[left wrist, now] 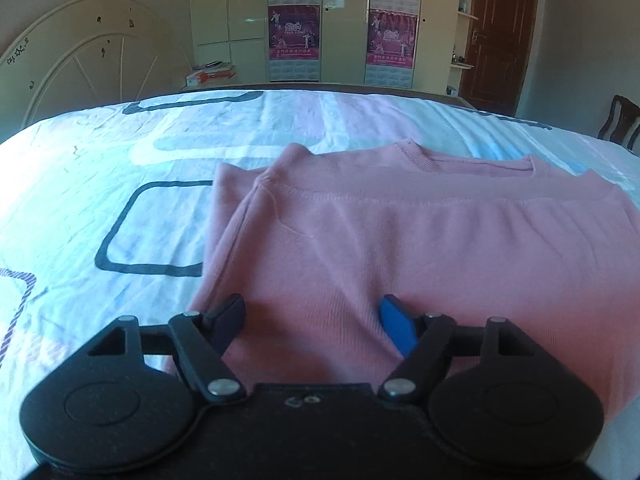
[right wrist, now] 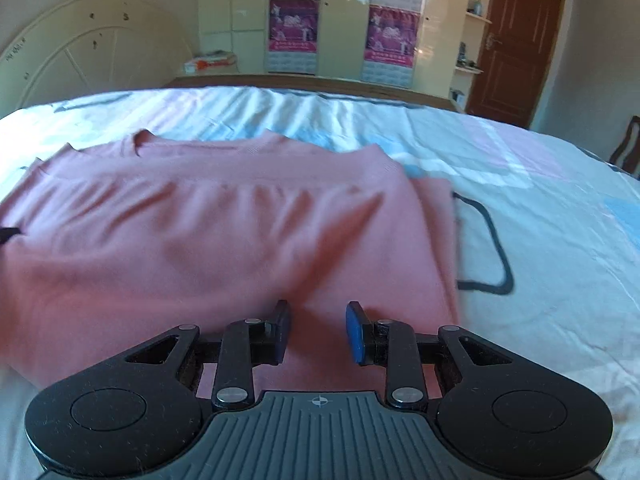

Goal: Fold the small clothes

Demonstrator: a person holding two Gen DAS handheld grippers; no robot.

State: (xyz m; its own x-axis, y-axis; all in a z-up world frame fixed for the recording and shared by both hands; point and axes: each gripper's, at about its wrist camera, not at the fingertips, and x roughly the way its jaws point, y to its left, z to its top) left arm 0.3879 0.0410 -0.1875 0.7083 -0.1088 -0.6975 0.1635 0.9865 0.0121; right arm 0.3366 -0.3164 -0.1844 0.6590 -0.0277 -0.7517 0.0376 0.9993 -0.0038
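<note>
Both tongs hang released over the near edge of the pink sweater point(left wrist: 400, 240). Left tongs point(left wrist: 314, 326) stand wide apart at the lower middle of their frame; right tongs point(right wrist: 318, 332) are less spread, gripping nothing. Folded, the sweater lies on the bed point(right wrist: 540, 200), filling the frame's centre.

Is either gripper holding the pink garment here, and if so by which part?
Nothing is held. The left gripper and right gripper both stand open over the near edge of the folded pink garment, which lies flat on the bed sheet.
</note>
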